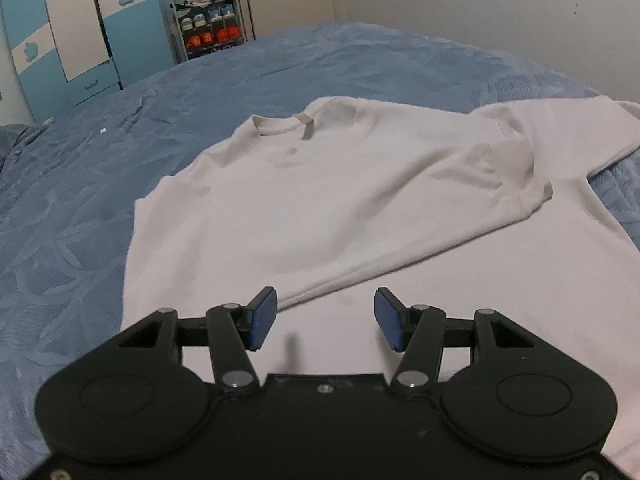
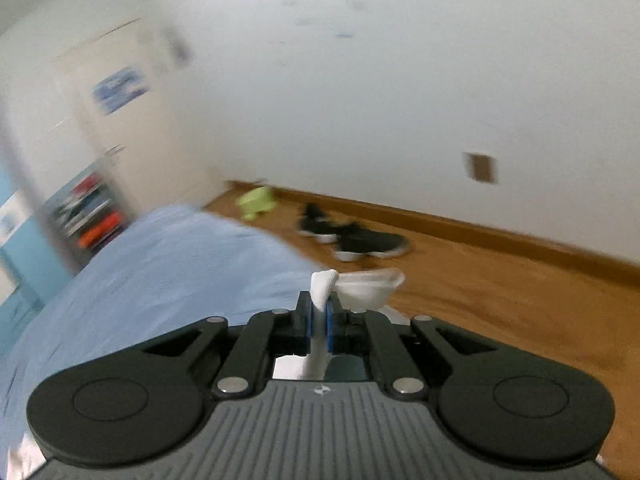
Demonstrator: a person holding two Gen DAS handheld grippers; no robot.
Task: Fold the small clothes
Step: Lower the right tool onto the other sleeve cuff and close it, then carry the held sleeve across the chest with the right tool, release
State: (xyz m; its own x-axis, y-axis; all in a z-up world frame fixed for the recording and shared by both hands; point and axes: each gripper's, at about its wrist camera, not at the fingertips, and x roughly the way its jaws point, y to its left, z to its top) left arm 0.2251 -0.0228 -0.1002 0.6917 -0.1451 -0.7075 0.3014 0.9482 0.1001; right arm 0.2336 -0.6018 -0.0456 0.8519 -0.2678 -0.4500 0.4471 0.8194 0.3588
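White cotton covered most of the left wrist view: a T-shirt point(image 1: 328, 208) lay spread on the blue bedspread point(image 1: 80, 200), its collar at the far end with the neck tag showing, and its right side folded in over the body so that a sleeve rested on top. The left claw point(image 1: 326, 318) hovered over the near part of the shirt with its blue pads point(image 1: 264, 316) well apart and nothing between them. Beyond the bed stood a blue and white wardrobe point(image 1: 80, 32) at far left and a shoe rack point(image 1: 208, 20) beside a door. The right wrist view was blurred; there the right claw point(image 2: 319, 322) was clamped together on a bunch of white cloth point(image 2: 352, 284), which stuck up past the fingertips and hung down behind them; whether it was part of the same shirt could not be told. Past it lay the edge of the bed, a wooden floor point(image 2: 500, 304), a pair of black shoes point(image 2: 352, 238) and a green object point(image 2: 256, 202) by the wall.
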